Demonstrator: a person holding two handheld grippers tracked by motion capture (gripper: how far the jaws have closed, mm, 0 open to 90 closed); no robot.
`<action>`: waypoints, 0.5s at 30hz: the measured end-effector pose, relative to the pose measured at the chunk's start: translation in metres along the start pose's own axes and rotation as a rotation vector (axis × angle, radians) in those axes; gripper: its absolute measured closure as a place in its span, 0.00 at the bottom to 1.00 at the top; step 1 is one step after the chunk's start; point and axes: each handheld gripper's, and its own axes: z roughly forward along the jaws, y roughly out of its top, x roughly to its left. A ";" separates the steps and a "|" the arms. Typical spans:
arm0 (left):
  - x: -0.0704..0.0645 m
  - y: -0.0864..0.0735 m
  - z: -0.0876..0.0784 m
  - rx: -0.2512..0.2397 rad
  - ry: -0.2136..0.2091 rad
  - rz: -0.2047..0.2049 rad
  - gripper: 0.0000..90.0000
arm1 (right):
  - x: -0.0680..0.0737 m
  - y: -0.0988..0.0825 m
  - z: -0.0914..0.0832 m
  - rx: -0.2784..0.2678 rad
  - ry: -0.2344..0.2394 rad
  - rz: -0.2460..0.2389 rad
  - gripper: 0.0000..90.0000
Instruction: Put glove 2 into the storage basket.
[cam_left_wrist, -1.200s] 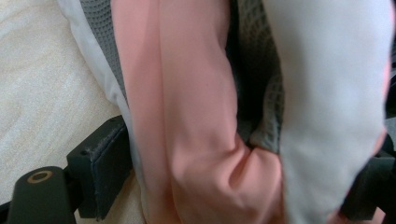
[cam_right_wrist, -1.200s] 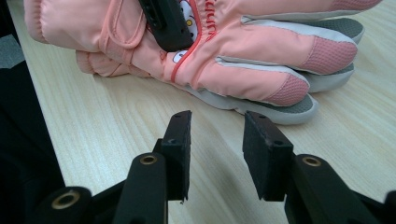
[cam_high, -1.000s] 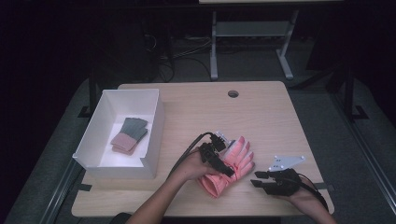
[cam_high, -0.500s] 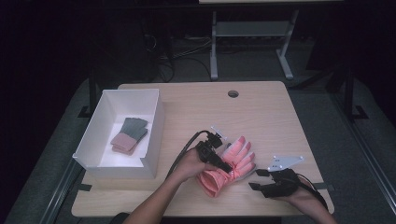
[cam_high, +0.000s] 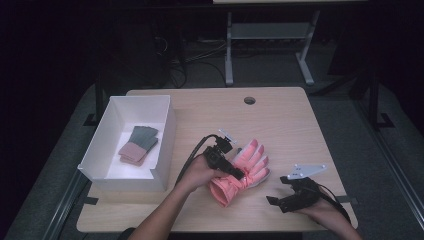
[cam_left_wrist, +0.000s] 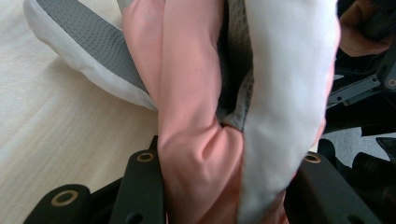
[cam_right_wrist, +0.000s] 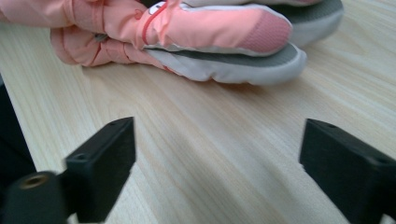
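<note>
The pink glove (cam_high: 242, 170) is lying on the table (cam_high: 300, 125), its cuff pinched between the left gripper's (cam_high: 239, 174) clenched jaws. Beside it, the right gripper (cam_high: 276, 200) is gaping empty, having just been opening. Lifting slowly is keeping the bunched fabric from slipping.

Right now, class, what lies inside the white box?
The box holds a stack of folded cloths, green above, pink at the near end. Whatever lies beneath the stack is covered.
</note>
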 end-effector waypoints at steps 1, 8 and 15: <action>0.000 0.000 -0.002 -0.006 0.000 0.003 0.68 | 0.000 0.000 0.000 -0.006 -0.008 0.003 0.10; -0.006 0.002 -0.029 -0.060 0.028 0.006 0.67 | -0.004 -0.003 0.005 -0.001 -0.046 0.006 0.08; -0.015 0.009 -0.063 -0.115 0.067 0.003 0.67 | -0.009 -0.003 0.002 -0.040 -0.079 0.031 0.08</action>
